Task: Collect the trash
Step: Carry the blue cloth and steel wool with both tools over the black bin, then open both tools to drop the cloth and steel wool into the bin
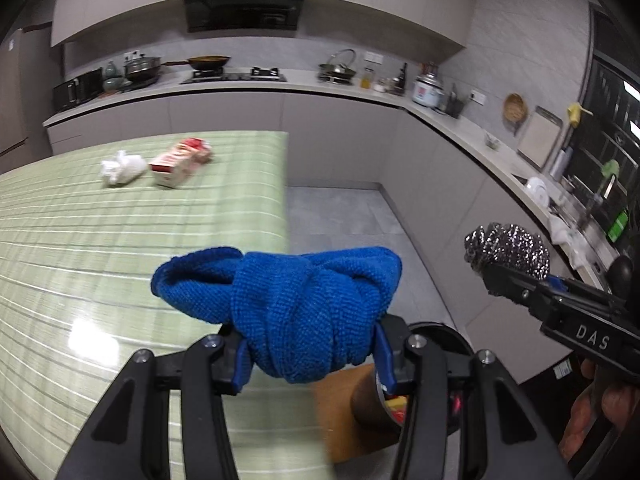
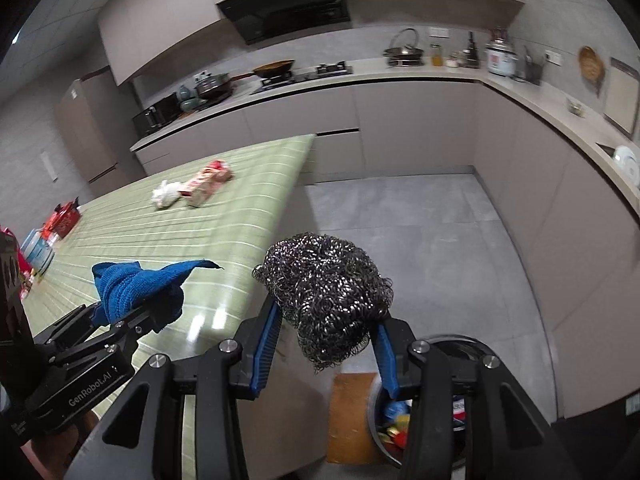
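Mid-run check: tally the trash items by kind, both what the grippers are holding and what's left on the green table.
Blue cloth, in left gripper: 1
Steel wool scrubber, in right gripper: 1
White crumpled wad on table: 1
Red-and-white carton on table: 1
Total: 4

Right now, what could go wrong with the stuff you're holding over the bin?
The crumpled blue cloth in the left gripper bulges wide and may snag on the dark round bin's rim. The silver steel-wool scrubber in the right gripper could catch on the blue pads. The white tissue wad and red-and-white carton might get forgotten on the green table.
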Available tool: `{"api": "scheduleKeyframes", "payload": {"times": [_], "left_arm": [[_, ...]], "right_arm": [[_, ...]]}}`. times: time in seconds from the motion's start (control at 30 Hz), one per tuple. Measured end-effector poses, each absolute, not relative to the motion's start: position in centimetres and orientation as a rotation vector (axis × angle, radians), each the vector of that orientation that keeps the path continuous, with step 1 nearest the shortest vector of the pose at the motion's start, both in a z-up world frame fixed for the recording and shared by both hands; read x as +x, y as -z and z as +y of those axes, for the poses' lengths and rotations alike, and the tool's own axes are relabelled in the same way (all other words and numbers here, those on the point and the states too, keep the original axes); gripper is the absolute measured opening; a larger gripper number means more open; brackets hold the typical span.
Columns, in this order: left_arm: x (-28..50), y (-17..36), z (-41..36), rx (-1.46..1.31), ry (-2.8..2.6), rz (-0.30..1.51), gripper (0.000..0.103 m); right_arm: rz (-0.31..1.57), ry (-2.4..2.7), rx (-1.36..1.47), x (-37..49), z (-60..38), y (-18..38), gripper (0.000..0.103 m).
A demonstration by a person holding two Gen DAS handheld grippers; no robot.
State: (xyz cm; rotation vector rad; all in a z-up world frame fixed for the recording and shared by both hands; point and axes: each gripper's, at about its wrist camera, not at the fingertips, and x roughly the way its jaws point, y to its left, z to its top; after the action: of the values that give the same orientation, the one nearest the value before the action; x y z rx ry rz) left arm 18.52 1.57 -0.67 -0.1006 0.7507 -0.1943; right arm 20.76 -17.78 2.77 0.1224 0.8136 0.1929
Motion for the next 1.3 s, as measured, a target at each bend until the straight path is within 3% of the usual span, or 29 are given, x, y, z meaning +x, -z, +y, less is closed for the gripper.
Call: {"api": "scheduleKeyframes", "payload": {"times": [0.53,1.3], "left_arm": [[16.3,6.4,-11.8,-0.039,0.331,0.871,0.050],[18.6,15.0,-16.7,0.016,0.300,1.038,0.050]], "right_arm": [[0.904,-0.051,0.184,15.5,-31.5,2.5,0.046],[1.117,-0.106,0.195,21.0,-33.3,13.7,0.046]]}}
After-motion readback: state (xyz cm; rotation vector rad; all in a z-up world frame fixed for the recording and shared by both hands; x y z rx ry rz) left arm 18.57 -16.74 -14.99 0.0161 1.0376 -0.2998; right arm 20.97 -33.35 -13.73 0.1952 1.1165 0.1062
